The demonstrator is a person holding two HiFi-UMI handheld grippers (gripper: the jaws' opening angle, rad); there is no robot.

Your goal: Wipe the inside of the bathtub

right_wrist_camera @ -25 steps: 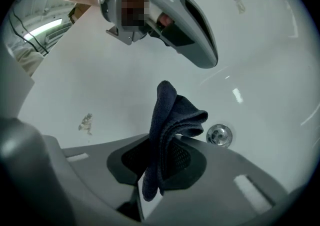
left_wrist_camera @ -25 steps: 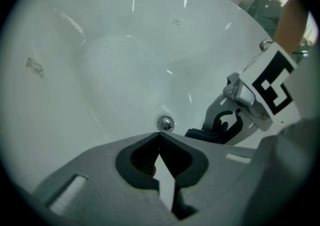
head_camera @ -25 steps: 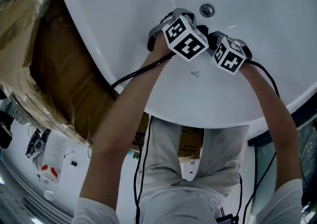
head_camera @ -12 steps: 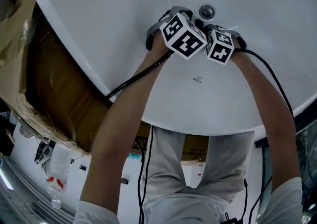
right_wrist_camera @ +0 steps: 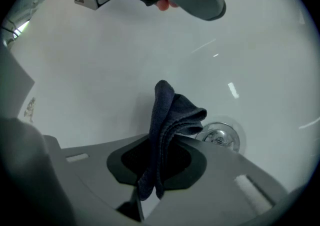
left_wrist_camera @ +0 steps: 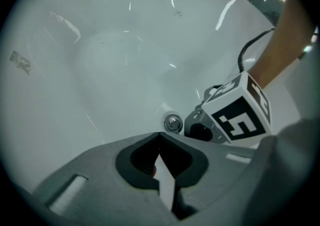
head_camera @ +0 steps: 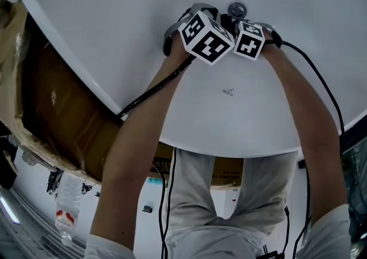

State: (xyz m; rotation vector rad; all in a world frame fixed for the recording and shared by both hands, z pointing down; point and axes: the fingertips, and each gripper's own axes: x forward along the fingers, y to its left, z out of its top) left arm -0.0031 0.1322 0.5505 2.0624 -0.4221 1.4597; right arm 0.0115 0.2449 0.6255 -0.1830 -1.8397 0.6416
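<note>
The white bathtub [head_camera: 114, 34] fills the upper part of the head view, its curved rim running under my forearms and its inner wall smooth and glossy. Beside the tub on my left stands a large brown cardboard box [head_camera: 63, 109], just outside the rim. Both my arms reach over the edge and down into the basin, and a black cable [head_camera: 152, 91] trails back from my left side across the rim.

My left gripper [left_wrist_camera: 160, 142] sits low in the tub with its jaws brought together and nothing between them; the marker cube of the other gripper shows just to its right. My right gripper [right_wrist_camera: 159, 145] is clamped on a dark blue cloth [right_wrist_camera: 172, 112], which stands up folded and bunched out of the jaws, its free end hanging close to the tub's white surface. The two grippers are side by side, cubes nearly touching in the head view.

The chrome drain [right_wrist_camera: 218, 136] lies just beyond the cloth, right next to the tips of both grippers
</note>
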